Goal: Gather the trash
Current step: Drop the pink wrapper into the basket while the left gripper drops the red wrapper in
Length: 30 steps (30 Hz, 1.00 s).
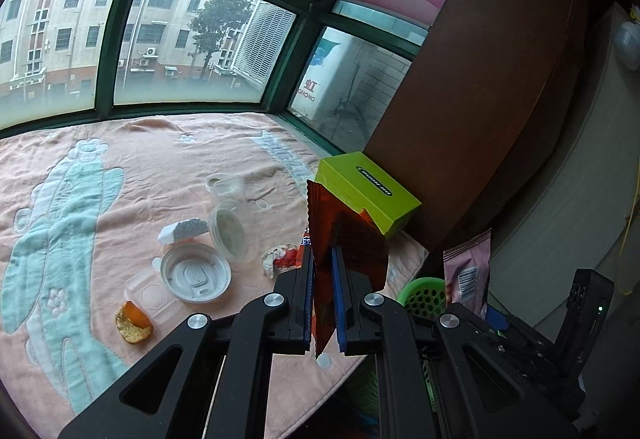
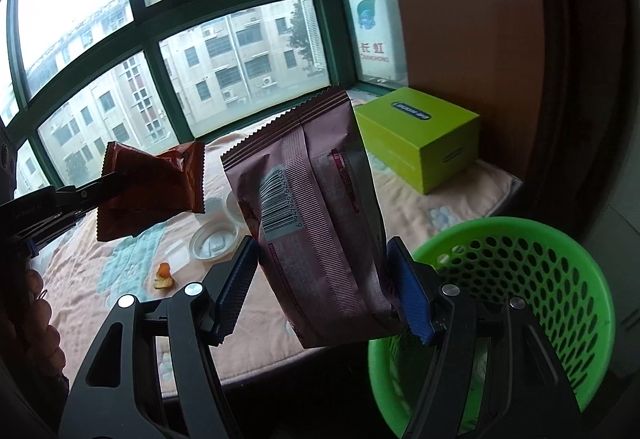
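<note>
Green-framed windows look out on apartment blocks behind a surface spread with a pink blanket [image 1: 132, 143], where most of the trash lies: an orange peel [image 1: 134, 321], a white lid [image 1: 196, 272], a clear cup [image 1: 230, 225] on its side and a crumpled wrapper [image 1: 279, 259]. Any of these could roll or snag on the cloth when I come back for them.

Moving rightward, my left gripper [image 1: 322, 291] is clenched tight on an orange snack packet [image 1: 344, 239], pinched low, so the tall floppy top may fold over and hide my view of the drop.

Further right, my right gripper [image 2: 322, 287] clasps a pink snack bag [image 2: 316, 207] across its width. The hold sits near the bag's bottom; it looks light and slippery, and I judge it could twist out or slide free before it is over the bin.

At the far right the green mesh basket [image 2: 560, 319] stands below the blanket's edge. Letting go too soon would drop the bag on the rim or beside it.
</note>
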Available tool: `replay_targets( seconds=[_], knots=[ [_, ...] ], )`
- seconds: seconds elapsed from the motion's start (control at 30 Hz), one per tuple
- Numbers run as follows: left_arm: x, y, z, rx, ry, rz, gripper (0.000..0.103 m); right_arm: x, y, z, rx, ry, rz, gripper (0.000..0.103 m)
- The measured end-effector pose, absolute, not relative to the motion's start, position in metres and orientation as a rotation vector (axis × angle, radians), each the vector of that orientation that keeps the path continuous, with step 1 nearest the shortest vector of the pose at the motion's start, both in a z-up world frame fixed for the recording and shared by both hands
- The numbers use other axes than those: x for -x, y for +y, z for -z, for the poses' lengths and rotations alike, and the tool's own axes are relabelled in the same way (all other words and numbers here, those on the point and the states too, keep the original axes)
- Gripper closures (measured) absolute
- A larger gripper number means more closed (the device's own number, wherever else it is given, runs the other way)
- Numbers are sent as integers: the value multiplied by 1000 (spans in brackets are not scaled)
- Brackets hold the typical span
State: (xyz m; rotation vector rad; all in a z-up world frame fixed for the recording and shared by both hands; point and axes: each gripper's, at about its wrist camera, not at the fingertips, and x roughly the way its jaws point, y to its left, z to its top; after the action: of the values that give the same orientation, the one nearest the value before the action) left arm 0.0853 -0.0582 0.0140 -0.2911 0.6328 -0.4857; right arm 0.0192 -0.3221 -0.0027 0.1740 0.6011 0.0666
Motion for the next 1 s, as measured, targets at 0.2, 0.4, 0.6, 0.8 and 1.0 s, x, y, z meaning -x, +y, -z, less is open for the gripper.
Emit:
replay_targets(
  seconds=[0.2, 0.4, 0.6, 0.8, 1.0],
  knots=[
    [-78, -89, -18, 264, 633, 543, 94, 5, -354, 1, -186, 574, 48, 35],
    [-71, -121, -22, 236, 638, 601, 94, 22, -385, 12, -213, 588, 138, 35],
    [-65, -149, -28, 212, 630, 650, 94, 31, -409, 18, -252, 592, 187, 29],
    [-61, -171, -30, 185, 631, 687, 94, 35, -421, 22, -270, 591, 211, 18],
    [-58, -188, -30, 168, 641, 720, 94, 43, -430, 19, -275, 577, 230, 16]
  ],
)
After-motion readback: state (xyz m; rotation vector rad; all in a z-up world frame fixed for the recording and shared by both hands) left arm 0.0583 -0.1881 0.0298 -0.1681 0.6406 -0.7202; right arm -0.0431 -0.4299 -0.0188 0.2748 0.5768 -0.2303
